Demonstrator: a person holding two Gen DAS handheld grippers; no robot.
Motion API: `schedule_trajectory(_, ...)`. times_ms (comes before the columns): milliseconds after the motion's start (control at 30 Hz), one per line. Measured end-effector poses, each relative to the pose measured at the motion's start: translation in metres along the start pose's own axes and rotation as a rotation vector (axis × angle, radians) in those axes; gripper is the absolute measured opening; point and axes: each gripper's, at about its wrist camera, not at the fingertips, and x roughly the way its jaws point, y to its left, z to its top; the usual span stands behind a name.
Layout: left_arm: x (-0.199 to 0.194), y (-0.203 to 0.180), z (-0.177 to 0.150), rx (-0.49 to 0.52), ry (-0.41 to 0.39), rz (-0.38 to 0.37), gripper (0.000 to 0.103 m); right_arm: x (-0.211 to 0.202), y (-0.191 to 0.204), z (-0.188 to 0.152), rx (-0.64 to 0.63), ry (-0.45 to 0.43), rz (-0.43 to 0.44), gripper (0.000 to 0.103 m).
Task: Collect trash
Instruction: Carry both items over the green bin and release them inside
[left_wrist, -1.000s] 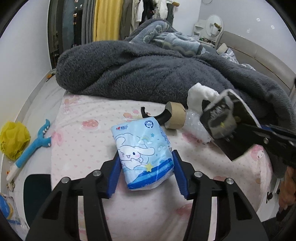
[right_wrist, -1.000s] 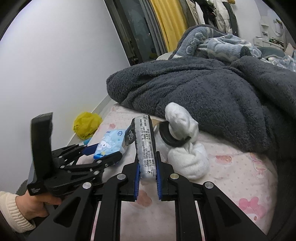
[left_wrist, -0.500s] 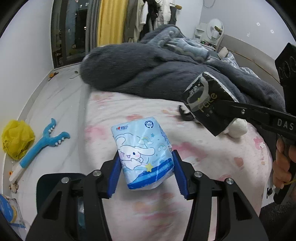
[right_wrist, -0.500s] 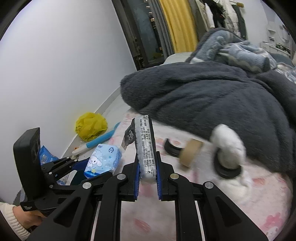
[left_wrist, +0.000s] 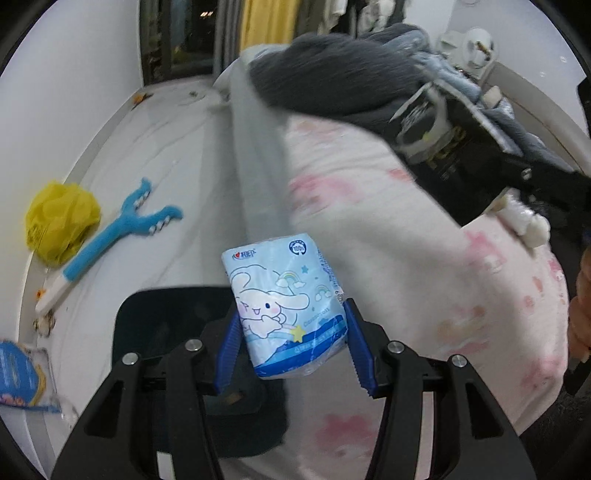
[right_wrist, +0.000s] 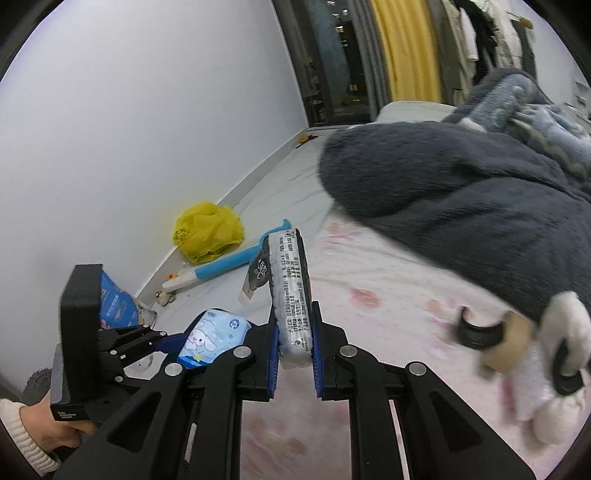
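Gripping a blue cartoon tissue pack (left_wrist: 288, 306), the left claw (left_wrist: 291, 341) hangs above a dark bin (left_wrist: 166, 317) beside the bed (left_wrist: 424, 258); the right claw (right_wrist: 295, 354) clamps a black-and-silver wrapper (right_wrist: 290, 291).

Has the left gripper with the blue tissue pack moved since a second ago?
Yes. The left gripper, holding the blue tissue pack, shifted off the bed toward the dark bin.
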Motion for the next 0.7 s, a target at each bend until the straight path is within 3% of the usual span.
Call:
schedule_trajectory(433, 0.02, 0.069, -0.039, -0.114, 0.209, 0.01, 0.056, 0.059, 0.076, -0.001, -0.094, 0.102, 0.074, 0.015)
schedule_trajectory(700, 0.019, 0.101, -0.054, -0.181, 0.273, 0.011, 0.074, 0.096, 0.094, -0.005, -0.083, 0.182, 0.08, 0.015)
